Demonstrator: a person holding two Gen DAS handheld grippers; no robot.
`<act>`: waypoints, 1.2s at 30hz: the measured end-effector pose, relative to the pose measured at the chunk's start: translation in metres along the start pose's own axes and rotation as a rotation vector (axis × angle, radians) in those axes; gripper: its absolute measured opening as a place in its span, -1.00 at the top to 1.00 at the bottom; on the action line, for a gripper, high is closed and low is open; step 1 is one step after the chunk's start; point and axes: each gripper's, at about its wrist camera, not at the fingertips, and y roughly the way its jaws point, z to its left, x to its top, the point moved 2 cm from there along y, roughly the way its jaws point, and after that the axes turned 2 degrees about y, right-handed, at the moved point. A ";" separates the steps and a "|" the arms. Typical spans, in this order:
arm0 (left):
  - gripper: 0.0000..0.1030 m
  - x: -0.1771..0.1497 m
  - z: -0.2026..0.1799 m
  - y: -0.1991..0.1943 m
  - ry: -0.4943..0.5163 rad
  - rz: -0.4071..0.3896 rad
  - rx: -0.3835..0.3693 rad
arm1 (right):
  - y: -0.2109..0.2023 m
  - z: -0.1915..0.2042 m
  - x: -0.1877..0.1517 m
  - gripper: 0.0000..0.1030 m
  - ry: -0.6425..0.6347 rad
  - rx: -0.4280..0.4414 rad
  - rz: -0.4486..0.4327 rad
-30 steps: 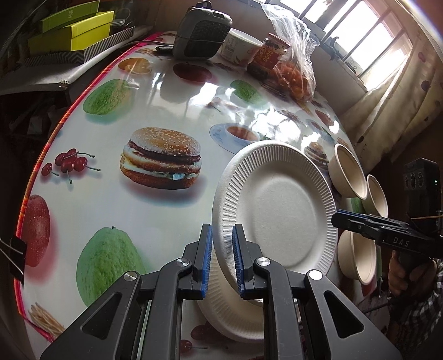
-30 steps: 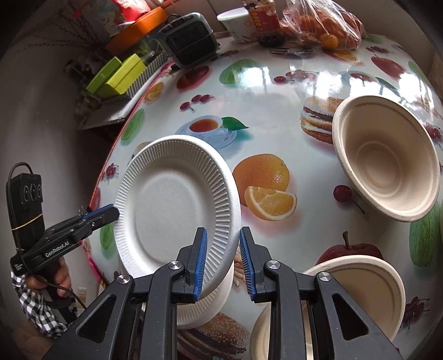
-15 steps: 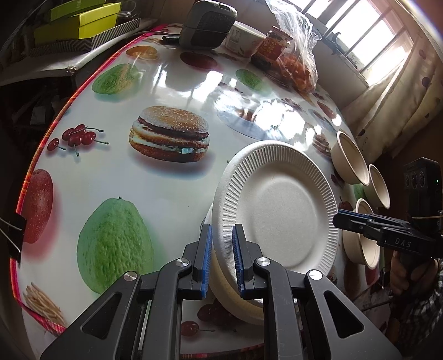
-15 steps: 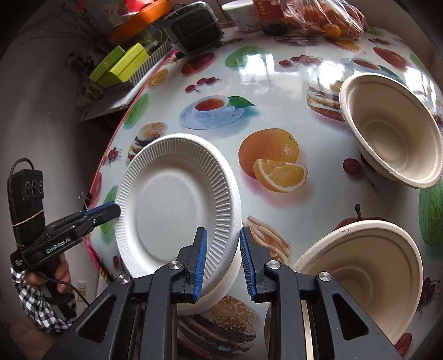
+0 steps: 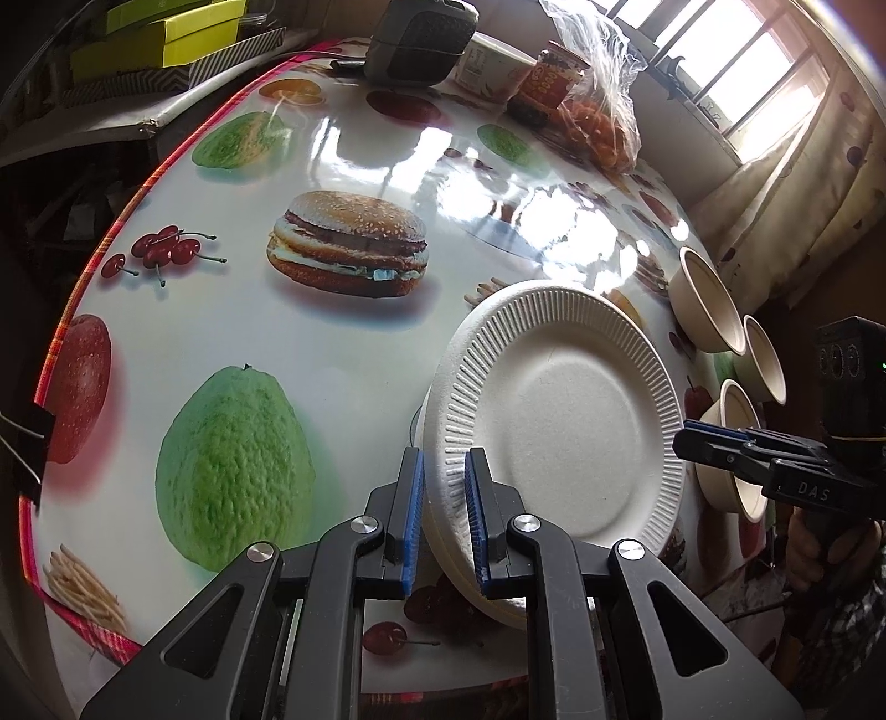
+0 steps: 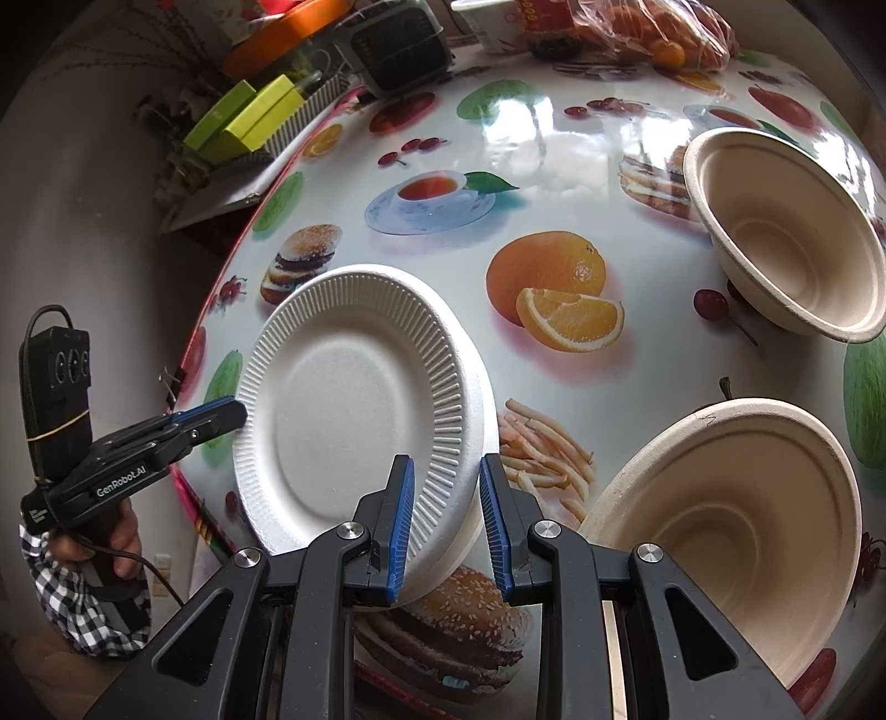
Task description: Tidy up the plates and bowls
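Gripping opposite edges of the same white paper plate [image 5: 559, 421], the two grippers face each other across it. The left gripper [image 5: 446, 520] has its blue-padded fingers [image 5: 412, 515] drawn close together with the ribbed rim between them — a thin gap shows on one side, so whether both pads actually press it I cannot tell. The right gripper [image 6: 446, 526] stands a little wider, its jaws straddling the opposite rim with some daylight to one side.

The plate sits tilted, just ahead of both tools, over a second plate [image 6: 470, 531] whose edge peeks out beneath it near the table's [image 5: 332, 343] front edge.

Off to the right of the right gripper stand the tan bowls — one [image 6: 736, 531] close beside its fingers, another [image 6: 786, 243] farther ahead. From the left wrist view three bowls [image 5: 709, 299] line up beyond the plate, behind the opposite gripper.

At the far side of the fruit-printed tabletop sit a dark heater [image 5: 421, 39], a jar [image 5: 548, 77] and a plastic bag of oranges [image 5: 598, 111].
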 end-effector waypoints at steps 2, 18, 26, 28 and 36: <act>0.70 -0.001 0.000 0.001 -0.002 0.003 0.002 | 0.000 0.000 -0.001 0.53 -0.001 -0.003 -0.001; 0.70 0.001 -0.001 0.003 0.002 0.004 0.004 | 0.001 0.001 -0.004 0.51 -0.001 -0.005 -0.001; 0.68 -0.001 -0.003 0.002 0.017 -0.005 0.021 | 0.000 0.002 -0.005 0.51 -0.007 -0.007 -0.009; 0.68 -0.001 -0.004 0.000 0.019 -0.012 0.024 | -0.001 0.002 -0.005 0.51 -0.008 -0.006 -0.016; 0.63 0.001 -0.007 -0.005 0.037 -0.027 0.035 | -0.008 0.005 -0.003 0.47 -0.012 -0.013 -0.035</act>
